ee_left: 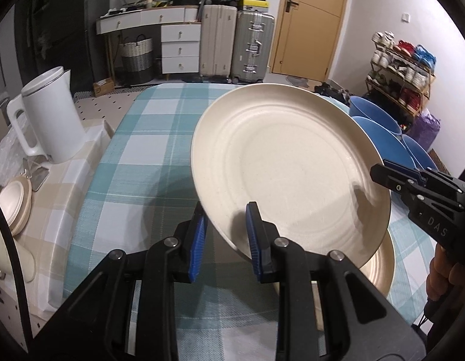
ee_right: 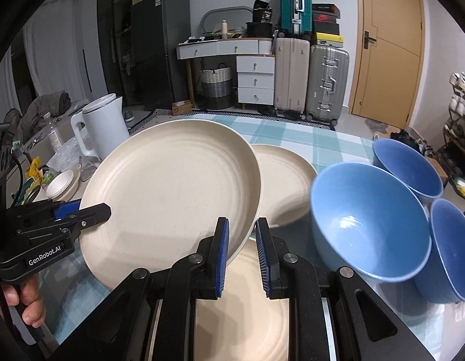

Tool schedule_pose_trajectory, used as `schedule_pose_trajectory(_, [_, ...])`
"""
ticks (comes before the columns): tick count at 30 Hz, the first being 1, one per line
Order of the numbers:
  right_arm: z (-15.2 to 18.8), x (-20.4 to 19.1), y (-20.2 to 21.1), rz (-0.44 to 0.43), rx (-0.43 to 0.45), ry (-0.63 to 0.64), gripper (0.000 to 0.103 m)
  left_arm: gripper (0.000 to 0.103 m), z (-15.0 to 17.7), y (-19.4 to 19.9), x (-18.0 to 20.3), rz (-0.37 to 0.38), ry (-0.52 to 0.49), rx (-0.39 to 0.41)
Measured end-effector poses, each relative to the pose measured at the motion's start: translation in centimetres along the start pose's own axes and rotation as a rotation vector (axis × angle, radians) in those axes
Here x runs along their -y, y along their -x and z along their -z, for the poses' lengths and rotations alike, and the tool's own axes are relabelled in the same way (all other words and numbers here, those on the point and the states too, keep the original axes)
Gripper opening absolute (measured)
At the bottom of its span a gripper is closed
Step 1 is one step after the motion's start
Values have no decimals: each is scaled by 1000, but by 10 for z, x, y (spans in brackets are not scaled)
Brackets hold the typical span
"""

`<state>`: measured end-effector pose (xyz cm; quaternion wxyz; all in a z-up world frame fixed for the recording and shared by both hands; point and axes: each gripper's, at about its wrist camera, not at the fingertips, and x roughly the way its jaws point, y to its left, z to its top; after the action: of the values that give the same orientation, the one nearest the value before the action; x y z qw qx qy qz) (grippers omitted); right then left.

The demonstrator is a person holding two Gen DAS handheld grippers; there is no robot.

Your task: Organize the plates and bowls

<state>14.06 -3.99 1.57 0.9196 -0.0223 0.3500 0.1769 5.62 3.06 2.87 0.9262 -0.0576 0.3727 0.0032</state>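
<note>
A large cream plate (ee_left: pixel 286 165) (ee_right: pixel 172 180) hangs tilted above the teal checked table, held at two rims. My left gripper (ee_left: pixel 225 225) (ee_right: pixel 103 209) is shut on its near-left rim. My right gripper (ee_right: pixel 242 225) (ee_left: pixel 379 171) is shut on the opposite rim. Under the raised plate lies a second cream plate (ee_right: pixel 241 310) (ee_left: pixel 379 264). A third cream plate (ee_right: pixel 283 180) sits farther back on the cloth. Three blue bowls (ee_right: pixel 367 225) (ee_right: pixel 409 165) (ee_right: pixel 451 249) stand close together on the right side of the table, apart from the plates.
A white kettle (ee_left: pixel 52 114) (ee_right: pixel 103 129) stands on a beige checked surface to the left, with small stacked cream bowls (ee_left: pixel 14 207) (ee_right: pixel 62 183) near it. The checked tablecloth (ee_left: pixel 148 138) stretches away on the left. Suitcases (ee_right: pixel 328 81) and a shoe rack (ee_left: pixel 400 75) stand beyond the table.
</note>
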Motion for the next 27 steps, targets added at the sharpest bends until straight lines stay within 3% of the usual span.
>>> schedule_pose_trajectory(15, [27,21,31,45,0,-84,19,22,8,15,35,30,-127,-28])
schedule_pose_trajectory(27, [53,25,42,75,-22,-129,19,24,24,4,48,59,-203,-99])
